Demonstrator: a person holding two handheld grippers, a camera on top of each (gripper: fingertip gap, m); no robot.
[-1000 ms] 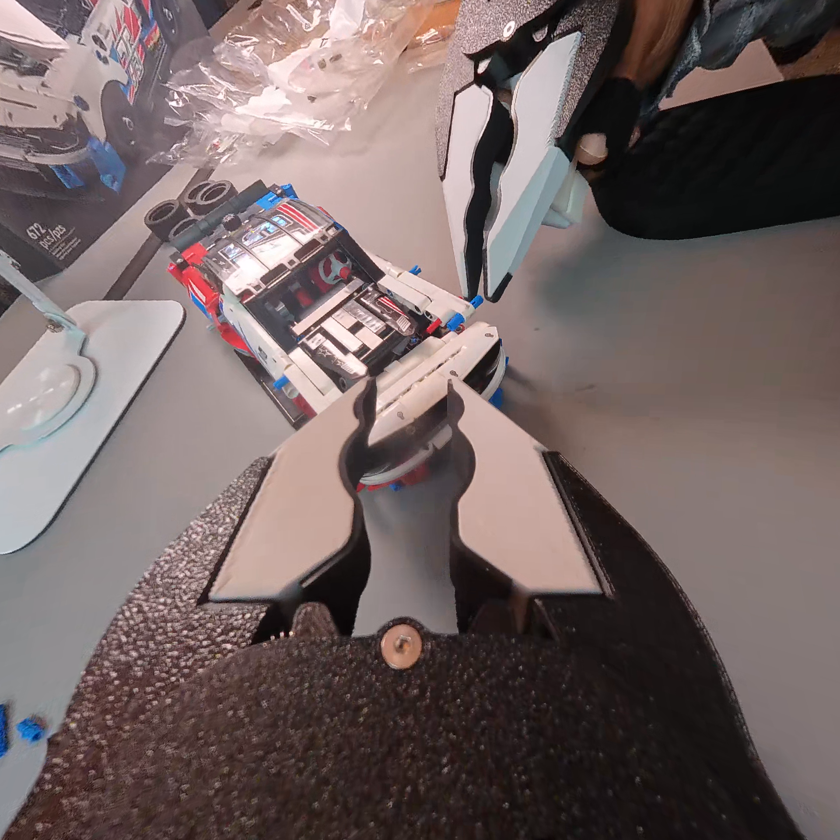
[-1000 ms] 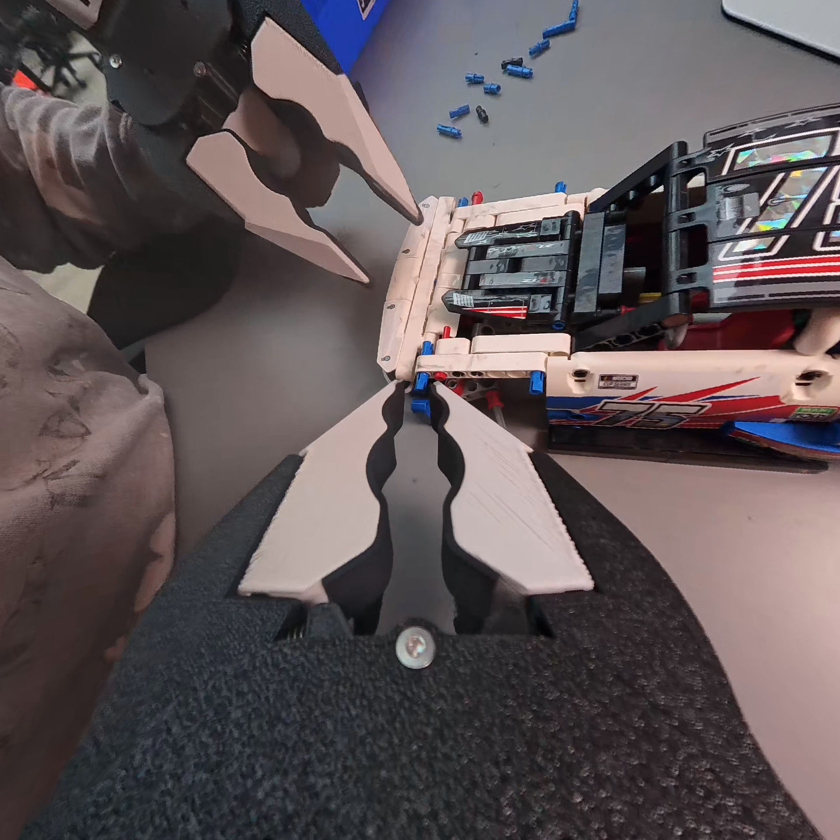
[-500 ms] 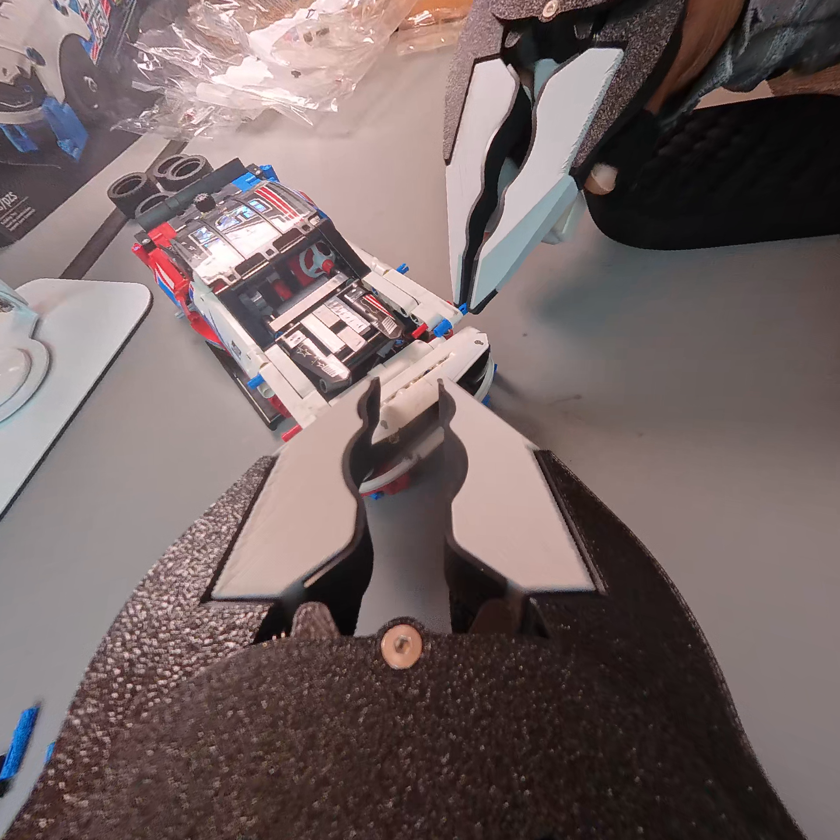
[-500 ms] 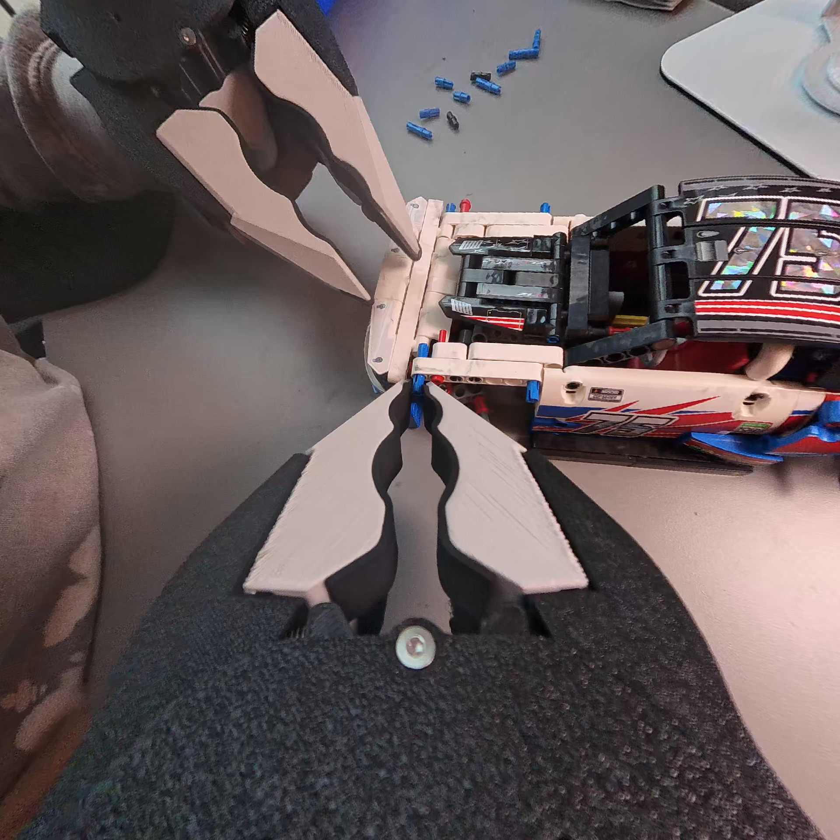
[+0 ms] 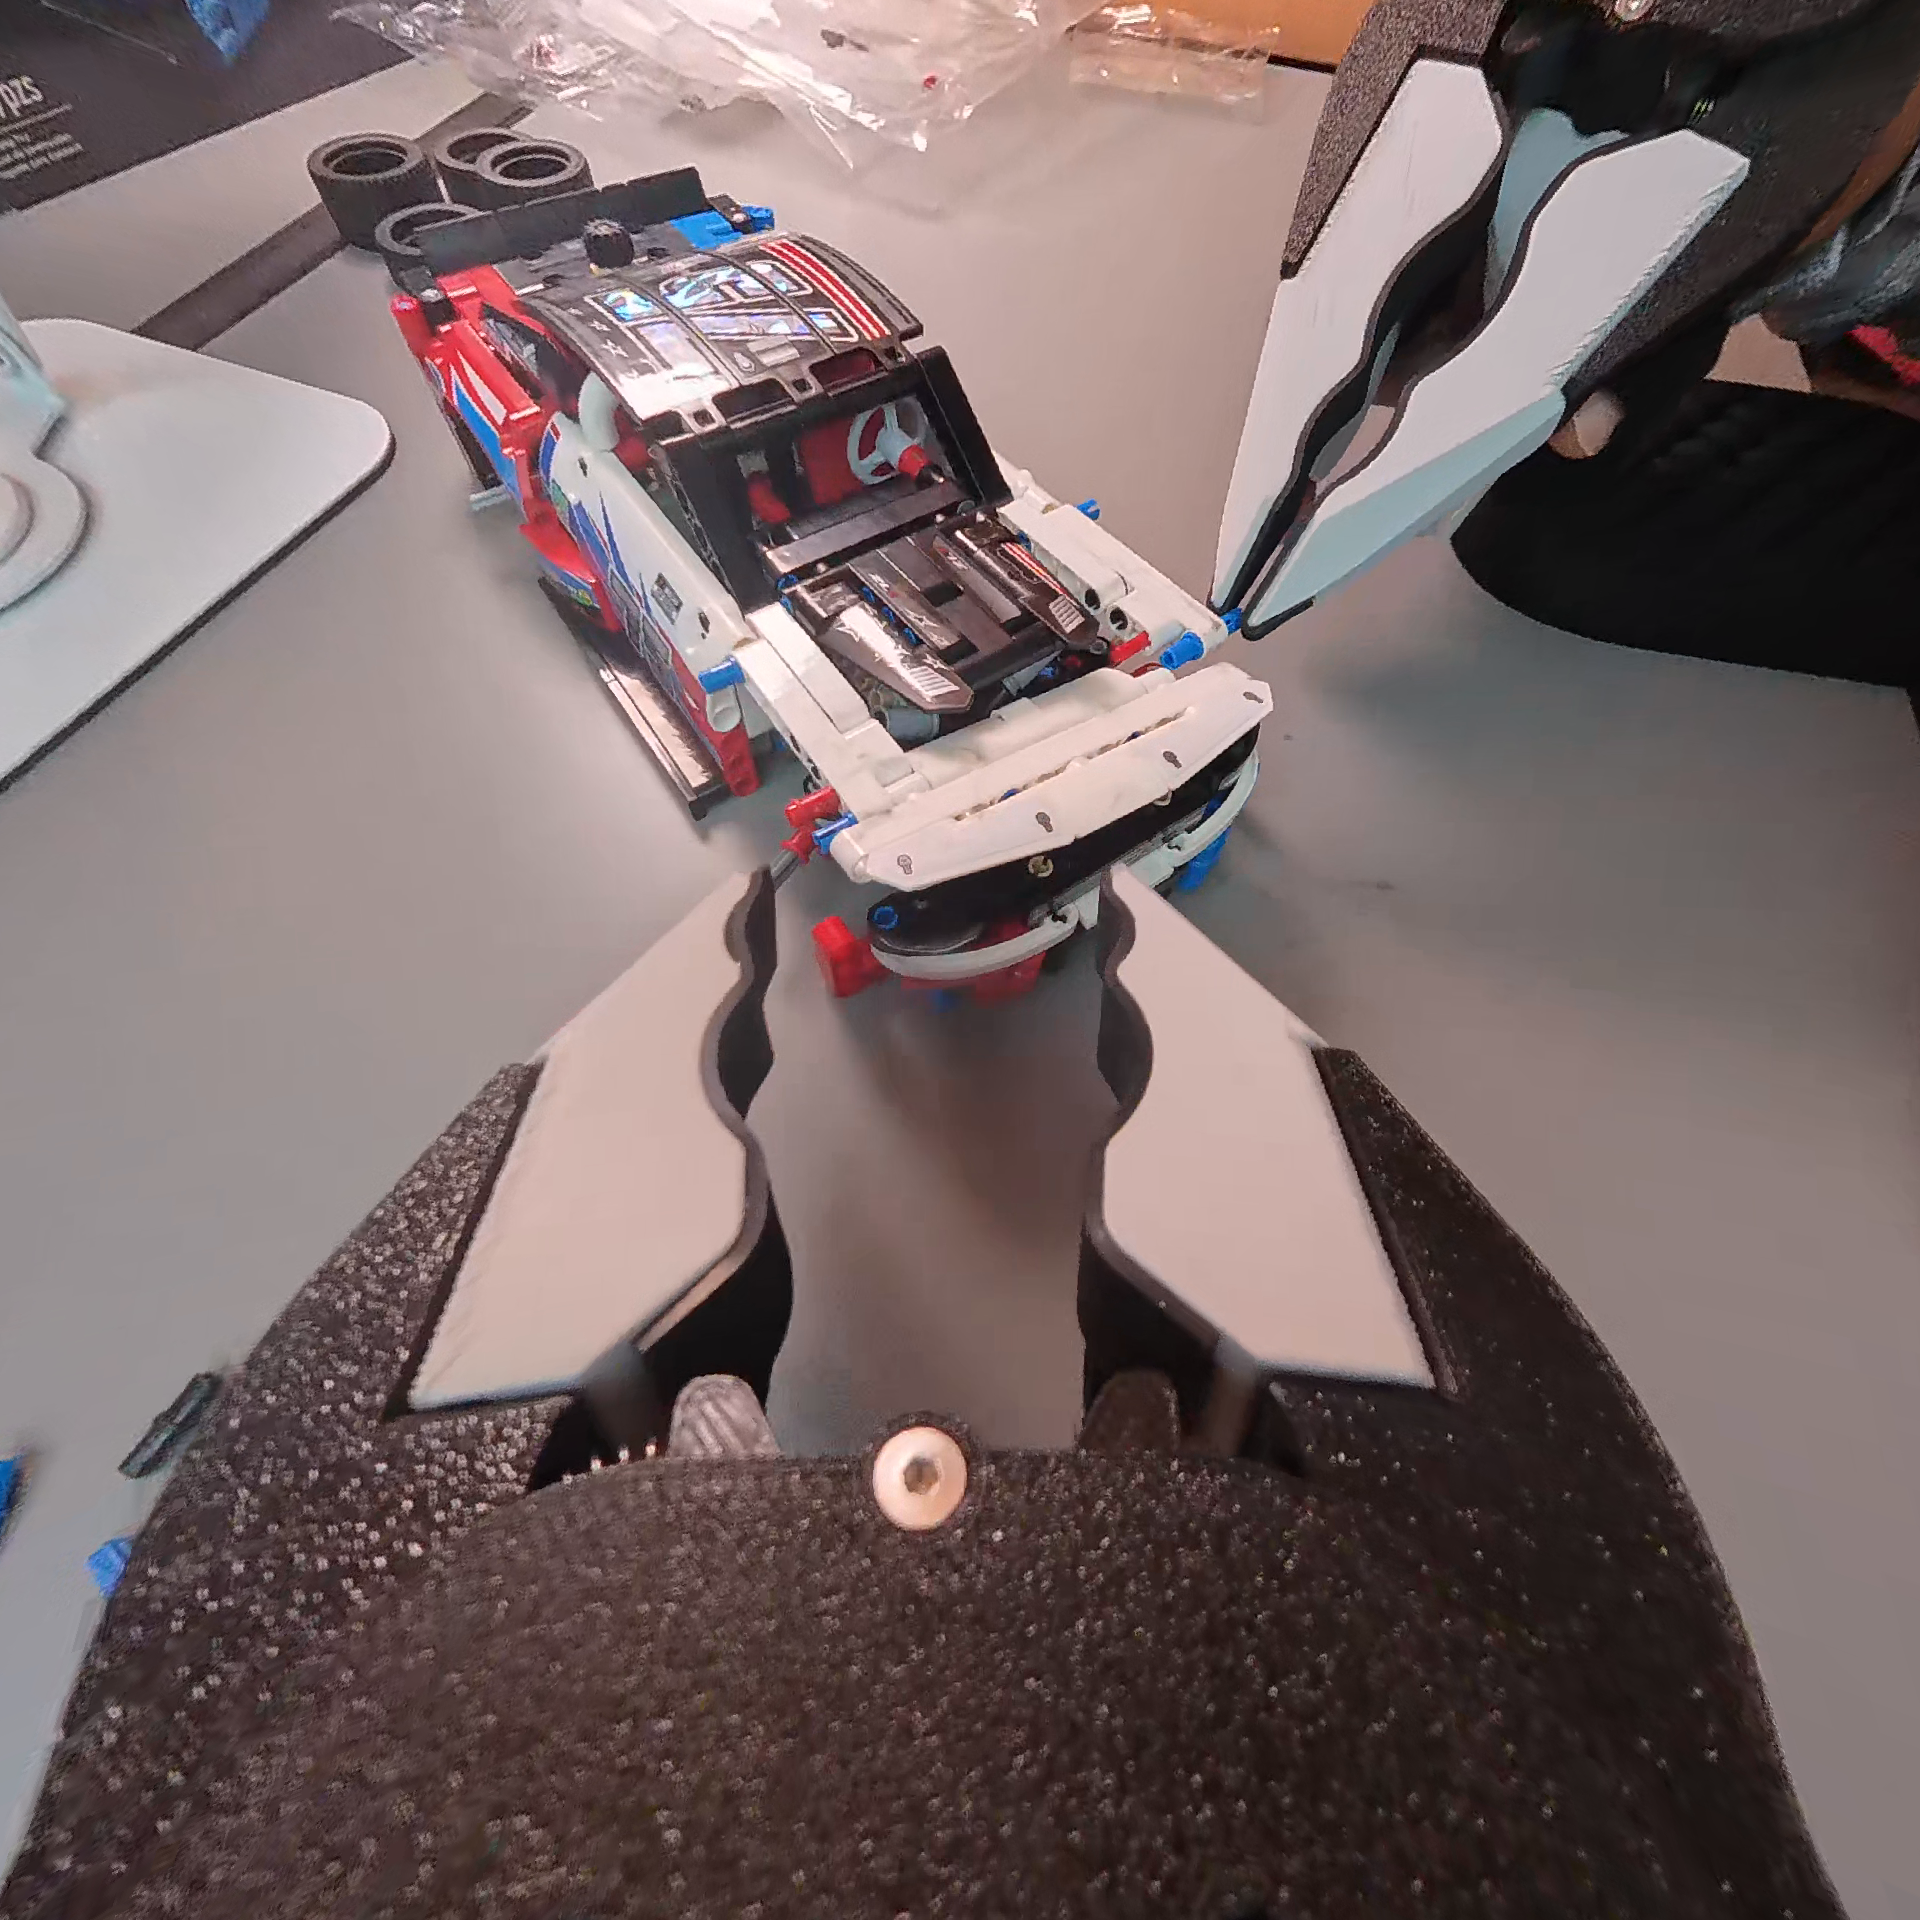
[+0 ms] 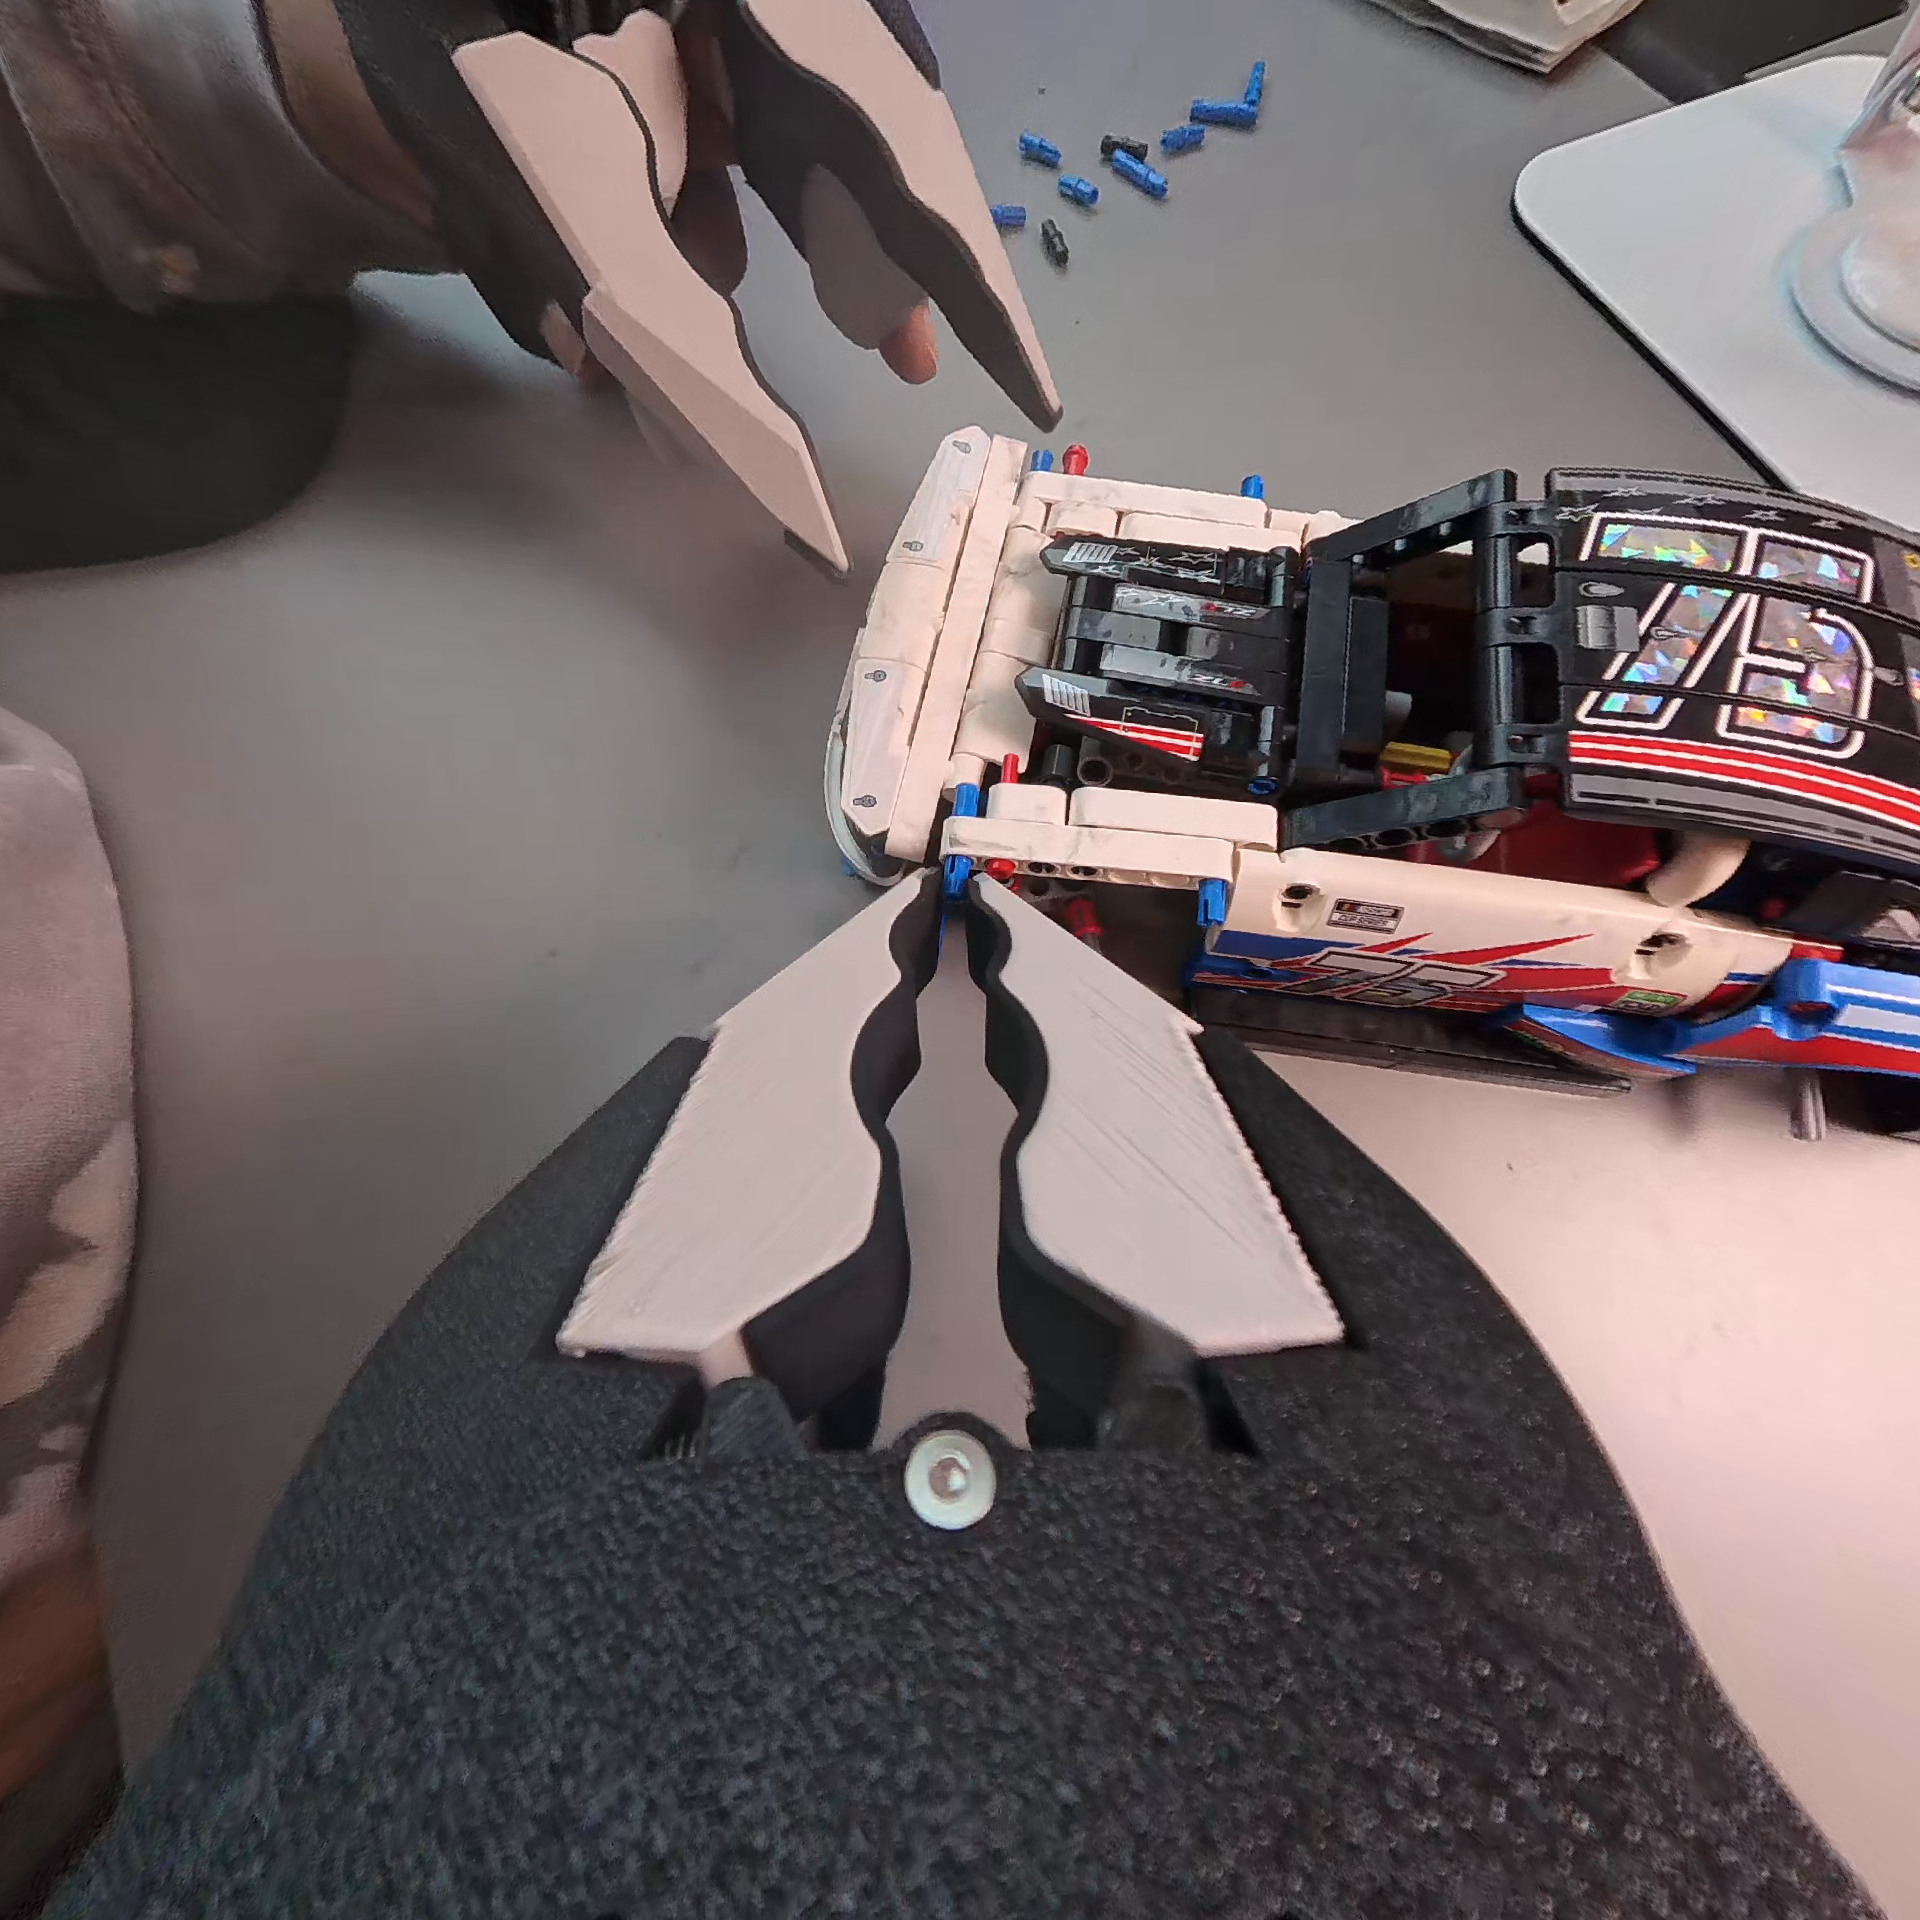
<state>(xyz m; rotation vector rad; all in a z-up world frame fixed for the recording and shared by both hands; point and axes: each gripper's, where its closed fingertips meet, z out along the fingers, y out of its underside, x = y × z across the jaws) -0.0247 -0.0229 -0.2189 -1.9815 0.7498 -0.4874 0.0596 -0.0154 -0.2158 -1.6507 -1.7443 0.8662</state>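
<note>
At the car's nose, left gripper (image 5: 930, 914) now stands wide open, holding nothing, having let go the white bumper (image 5: 1049, 800). Right gripper (image 6: 951, 894) remains pinched nearly closed on a blue pin (image 6: 952, 896) at the brick-built car (image 6: 1351, 748) on the grey table (image 6: 468, 779).

The toy car (image 5: 831, 582) sits on the table (image 5: 1558, 987) straight ahead of the left gripper (image 5: 940, 914), nose toward it, the front bumper (image 5: 1060, 800) just beyond the spread fingertips. The right gripper (image 5: 1242, 613) comes in from ahead and to the right, tips at the car's front corner, pinching a small peg (image 6: 951, 883) there. Behind the car lie loose tyres (image 5: 457, 177) and plastic bags (image 5: 831, 62). A flat stand base (image 5: 187, 520) lies ahead and to the left. Small loose pegs (image 6: 1122, 156) lie beyond the car, ahead of the right gripper.
</note>
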